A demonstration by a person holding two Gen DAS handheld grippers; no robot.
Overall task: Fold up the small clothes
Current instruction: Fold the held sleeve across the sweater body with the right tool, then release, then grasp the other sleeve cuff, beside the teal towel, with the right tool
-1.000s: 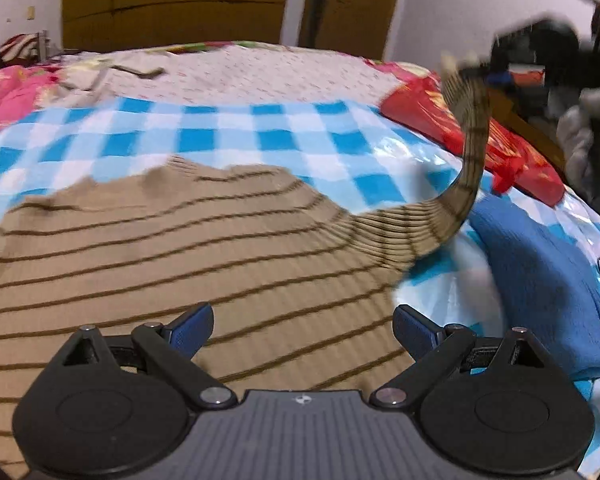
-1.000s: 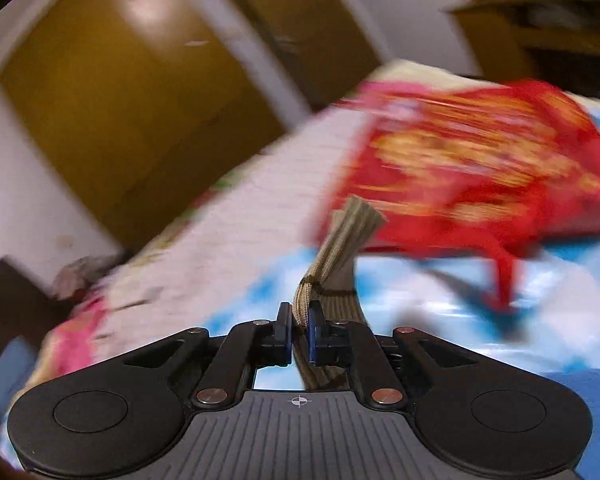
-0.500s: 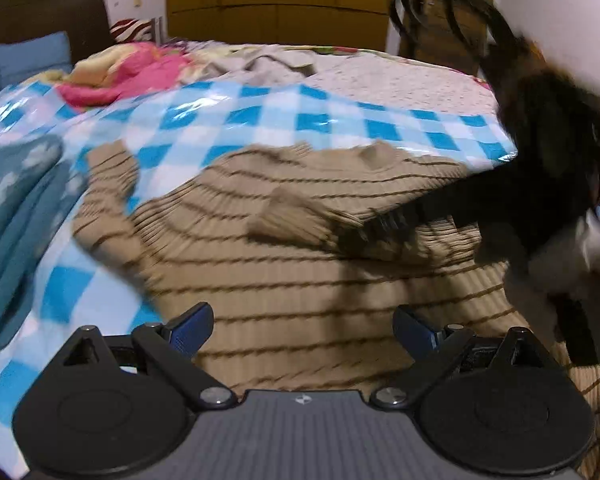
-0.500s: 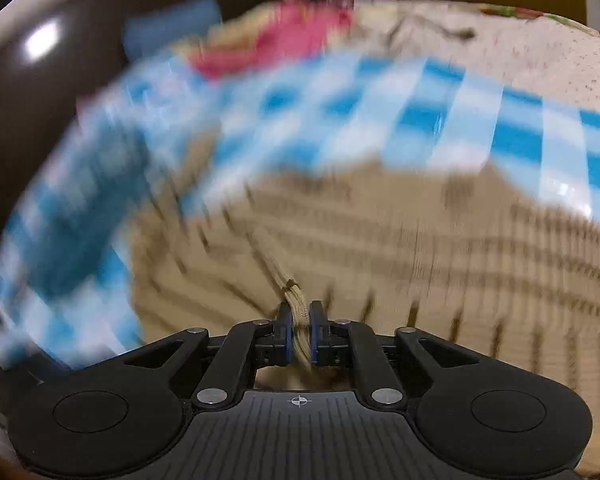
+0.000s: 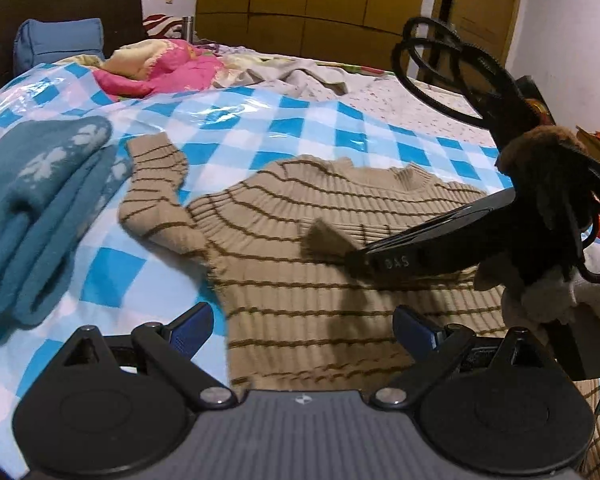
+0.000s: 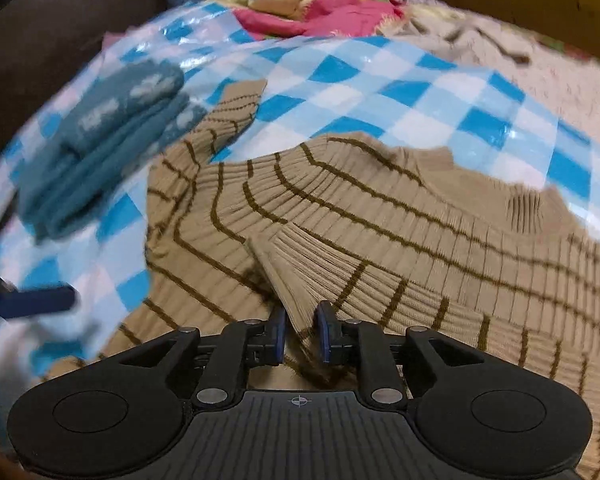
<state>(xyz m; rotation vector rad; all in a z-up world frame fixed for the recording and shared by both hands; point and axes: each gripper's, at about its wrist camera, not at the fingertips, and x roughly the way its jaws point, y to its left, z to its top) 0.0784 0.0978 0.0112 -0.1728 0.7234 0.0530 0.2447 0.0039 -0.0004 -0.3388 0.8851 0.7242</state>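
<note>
Striped sweater (image 5: 332, 264) lies flat on checked sheet (image 5: 260, 128) on bed. Soft, light ribbed knit, drapes, stretches; we take it at cuffs, hems. Right gripper (image 6: 302, 330) fingers closing around sleeve cuff (image 6: 288, 276); left gripper (image 5: 302, 330) fingers apart, empty.

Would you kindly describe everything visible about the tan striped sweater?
The tan striped sweater is a ribbed knit with thin dark brown stripes and a crew collar. It lies flat, collar away from the cameras, on the blue checked sheet. One sleeve bends outward toward the folded teal garment; the other is folded across the chest, its cuff between the right gripper, whose jaws are closing.
</note>
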